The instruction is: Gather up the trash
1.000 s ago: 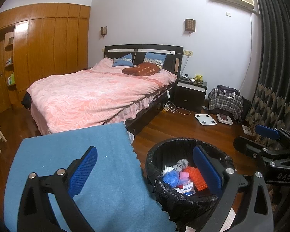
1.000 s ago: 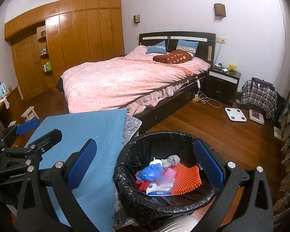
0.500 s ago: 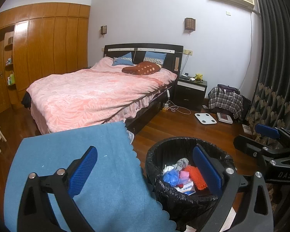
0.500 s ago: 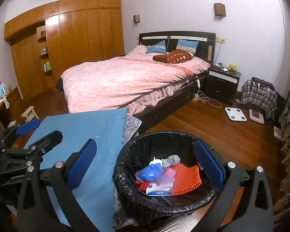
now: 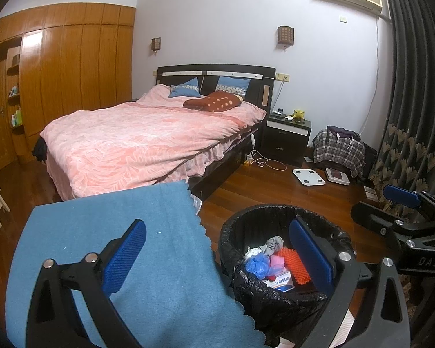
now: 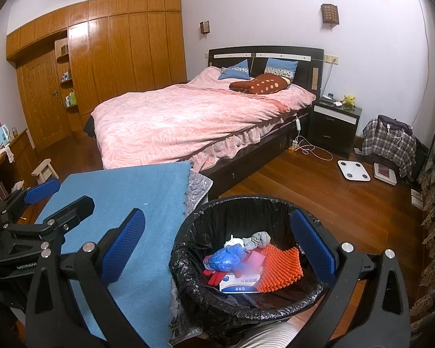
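A bin with a black liner [image 5: 275, 207] [image 6: 246, 200] stands on the wood floor just ahead of both grippers. Inside lie an orange spiky mat [image 6: 278, 269], a crumpled blue bag [image 6: 229, 256], a white and blue box [image 6: 240, 285] and a grey sock [image 6: 256, 239]. My left gripper [image 5: 217, 255] is open and holds nothing; its right pad hangs over the bin and its left pad over a blue cloth [image 5: 116, 232]. My right gripper [image 6: 219, 245] is also open and empty, straddling the bin's near rim. Each gripper shows at the edge of the other's view.
The blue cloth [image 6: 130, 197] covers a low surface left of the bin. Behind it stands a bed with a pink cover [image 5: 148, 136], then a dark nightstand [image 5: 287, 133]. A white scale [image 5: 308, 177], a plaid bag [image 5: 337, 148], a curtain [image 5: 414, 116] and a small stool [image 6: 45, 169] ring the floor.
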Motion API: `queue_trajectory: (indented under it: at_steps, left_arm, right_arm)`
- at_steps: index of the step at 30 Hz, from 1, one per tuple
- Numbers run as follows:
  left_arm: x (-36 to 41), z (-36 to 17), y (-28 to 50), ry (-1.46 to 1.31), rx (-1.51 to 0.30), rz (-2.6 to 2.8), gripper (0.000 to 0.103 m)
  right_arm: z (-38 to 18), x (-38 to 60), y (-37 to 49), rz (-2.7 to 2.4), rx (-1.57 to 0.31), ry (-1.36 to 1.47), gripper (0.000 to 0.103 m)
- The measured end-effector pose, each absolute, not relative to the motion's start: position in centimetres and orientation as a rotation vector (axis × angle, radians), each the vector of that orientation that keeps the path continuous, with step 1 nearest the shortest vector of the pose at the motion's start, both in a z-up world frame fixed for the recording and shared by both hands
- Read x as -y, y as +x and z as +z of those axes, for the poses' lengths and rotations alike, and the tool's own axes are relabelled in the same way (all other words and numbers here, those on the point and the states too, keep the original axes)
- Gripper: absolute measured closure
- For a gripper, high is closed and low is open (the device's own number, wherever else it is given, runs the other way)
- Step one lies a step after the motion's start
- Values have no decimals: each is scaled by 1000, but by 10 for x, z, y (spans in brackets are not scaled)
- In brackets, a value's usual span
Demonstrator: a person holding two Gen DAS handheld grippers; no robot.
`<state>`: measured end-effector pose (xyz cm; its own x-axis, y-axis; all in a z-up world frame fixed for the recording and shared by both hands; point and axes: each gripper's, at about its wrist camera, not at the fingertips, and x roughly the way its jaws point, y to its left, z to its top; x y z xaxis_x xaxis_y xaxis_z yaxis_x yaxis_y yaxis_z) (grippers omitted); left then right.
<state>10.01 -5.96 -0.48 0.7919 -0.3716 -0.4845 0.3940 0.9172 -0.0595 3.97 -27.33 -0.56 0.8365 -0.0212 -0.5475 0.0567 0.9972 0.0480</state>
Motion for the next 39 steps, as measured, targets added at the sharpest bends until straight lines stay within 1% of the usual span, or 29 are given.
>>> queue_trajectory:
  at_steps: [39]
  left_arm:
    - [59, -2, 101, 47, -516, -413, 6]
  right_arm:
    - [-5, 273, 40, -41, -580, 61, 5]
